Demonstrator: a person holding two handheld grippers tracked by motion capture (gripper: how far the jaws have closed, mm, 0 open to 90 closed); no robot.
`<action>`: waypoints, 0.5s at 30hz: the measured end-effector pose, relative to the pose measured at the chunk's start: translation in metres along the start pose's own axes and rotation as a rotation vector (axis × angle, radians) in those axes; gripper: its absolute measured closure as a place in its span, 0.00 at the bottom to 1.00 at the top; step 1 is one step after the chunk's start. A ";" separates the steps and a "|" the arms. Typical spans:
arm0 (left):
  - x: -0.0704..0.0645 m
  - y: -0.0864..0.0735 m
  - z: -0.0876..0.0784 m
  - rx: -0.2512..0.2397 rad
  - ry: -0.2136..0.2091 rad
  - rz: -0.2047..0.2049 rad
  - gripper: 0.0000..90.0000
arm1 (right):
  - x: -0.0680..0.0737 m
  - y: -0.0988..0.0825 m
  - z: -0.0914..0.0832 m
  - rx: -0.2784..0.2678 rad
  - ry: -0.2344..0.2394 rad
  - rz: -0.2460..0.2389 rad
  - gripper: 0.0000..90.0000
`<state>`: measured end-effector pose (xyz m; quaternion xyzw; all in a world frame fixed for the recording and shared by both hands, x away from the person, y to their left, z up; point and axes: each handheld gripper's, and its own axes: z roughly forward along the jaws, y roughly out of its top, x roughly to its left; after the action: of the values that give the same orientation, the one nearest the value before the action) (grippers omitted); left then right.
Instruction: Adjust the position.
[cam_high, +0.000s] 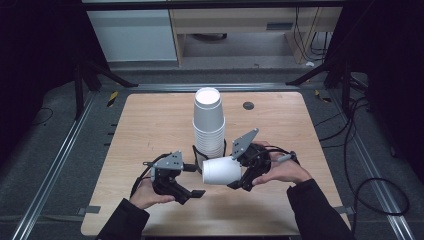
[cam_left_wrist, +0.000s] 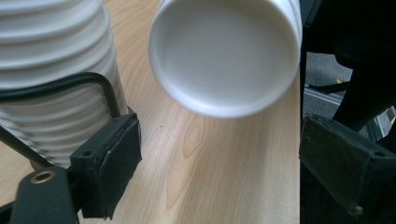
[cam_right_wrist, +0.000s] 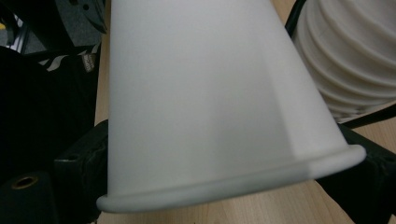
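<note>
A tall stack of white paper cups (cam_high: 209, 125) stands upside down at the table's middle, with a black wire loop (cam_left_wrist: 100, 84) around its lower part. My right gripper (cam_high: 235, 171) is shut on a single white cup (cam_high: 221, 171), which lies sideways in front of the stack. The jaws pinch it near the rim (cam_right_wrist: 233, 186), and its closed bottom (cam_left_wrist: 224, 51) points left. My left gripper (cam_high: 194, 180) is open just left of that cup, its pads (cam_left_wrist: 112, 163) apart and touching nothing. The stack (cam_left_wrist: 51, 84) stands close beside its left jaw.
The wooden table (cam_high: 150, 125) has a small dark round cap (cam_high: 248, 105) at the back right. Its front edge lies just below my hands. Metal rails and cables run along the floor on both sides, and cabinets stand beyond the far edge.
</note>
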<state>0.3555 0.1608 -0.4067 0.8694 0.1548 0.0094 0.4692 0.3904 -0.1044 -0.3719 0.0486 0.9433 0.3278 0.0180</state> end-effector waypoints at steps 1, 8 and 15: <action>0.000 0.000 0.001 0.004 -0.003 0.001 0.13 | 0.001 0.001 0.002 0.005 0.004 -0.006 0.10; -0.002 0.002 0.005 0.029 -0.014 0.014 0.13 | 0.007 0.006 0.015 0.042 0.013 -0.032 0.10; -0.004 0.002 0.010 0.047 -0.019 0.014 0.13 | 0.011 0.010 0.026 0.080 0.019 -0.049 0.10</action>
<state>0.3542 0.1507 -0.4100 0.8812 0.1446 0.0009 0.4500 0.3823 -0.0795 -0.3861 0.0230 0.9567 0.2897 0.0154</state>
